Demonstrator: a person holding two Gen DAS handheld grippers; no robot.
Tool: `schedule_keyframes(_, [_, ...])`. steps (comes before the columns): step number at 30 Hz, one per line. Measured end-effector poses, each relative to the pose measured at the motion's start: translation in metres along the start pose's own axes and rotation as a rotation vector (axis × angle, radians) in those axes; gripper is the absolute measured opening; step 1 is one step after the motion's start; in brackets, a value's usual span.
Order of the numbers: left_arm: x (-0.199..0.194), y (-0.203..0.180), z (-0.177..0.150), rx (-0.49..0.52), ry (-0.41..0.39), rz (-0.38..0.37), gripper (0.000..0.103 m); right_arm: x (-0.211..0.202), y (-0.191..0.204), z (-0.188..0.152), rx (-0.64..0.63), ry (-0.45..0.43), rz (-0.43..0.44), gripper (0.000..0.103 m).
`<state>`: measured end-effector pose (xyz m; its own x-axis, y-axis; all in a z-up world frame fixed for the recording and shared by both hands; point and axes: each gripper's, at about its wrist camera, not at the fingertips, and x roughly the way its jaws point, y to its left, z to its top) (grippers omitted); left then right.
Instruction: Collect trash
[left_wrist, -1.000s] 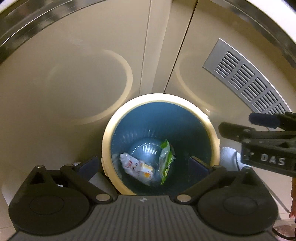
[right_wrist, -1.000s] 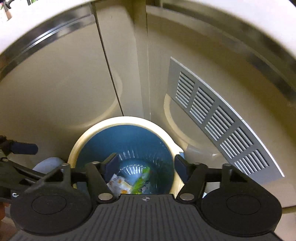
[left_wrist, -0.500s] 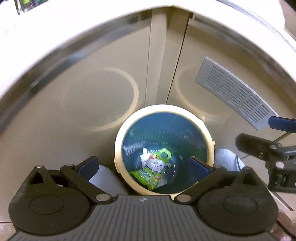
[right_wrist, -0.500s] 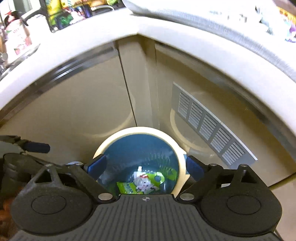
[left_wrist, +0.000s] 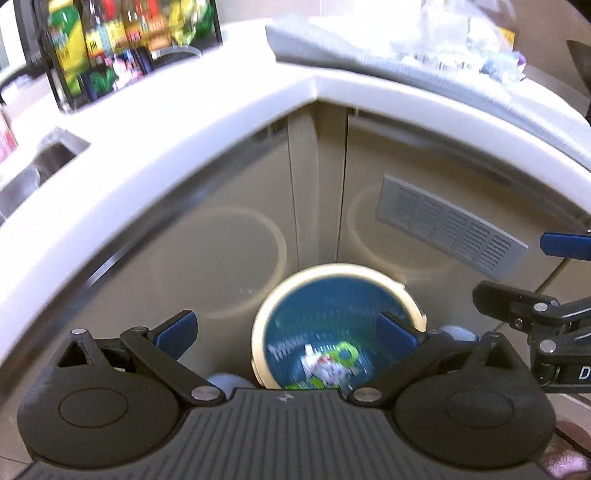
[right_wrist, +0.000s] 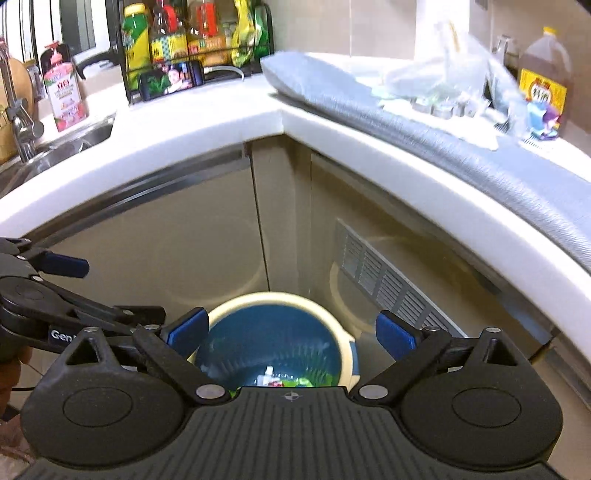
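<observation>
A round trash bin (left_wrist: 391, 282) with a cream rim and blue inside stands on the floor in the corner of the kitchen cabinets; it also shows in the right wrist view (right_wrist: 236, 306). Green and white wrappers (left_wrist: 328, 363) lie at its bottom, also visible in the right wrist view (right_wrist: 280, 380). My left gripper (left_wrist: 286, 330) is open and empty, high above the bin. My right gripper (right_wrist: 291, 332) is open and empty above the bin too. Each gripper shows at the edge of the other's view.
A white counter (right_wrist: 207, 122) wraps the corner above the cabinets. On it are a rack of bottles (right_wrist: 192, 40), a soap bottle (right_wrist: 64, 88), a sink (right_wrist: 55, 147), a grey mat (right_wrist: 424, 136) with plastic bags and a big oil bottle (right_wrist: 543, 81). A vent grille (right_wrist: 388, 284) is on the right cabinet.
Both grippers have risen away from the bin, so the bin looks smaller and the counter top has come into view. The wrappers now lie in the bin.
</observation>
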<state>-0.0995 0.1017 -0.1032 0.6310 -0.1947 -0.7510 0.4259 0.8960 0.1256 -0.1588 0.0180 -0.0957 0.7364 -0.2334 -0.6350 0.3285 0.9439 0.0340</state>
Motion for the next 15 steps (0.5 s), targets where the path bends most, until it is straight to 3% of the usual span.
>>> schedule_keyframes(15, [-0.049,-0.008,0.003,0.059,-0.129,0.036,0.103,-0.028,0.001,-0.002,-0.034,-0.093,-0.011,0.098])
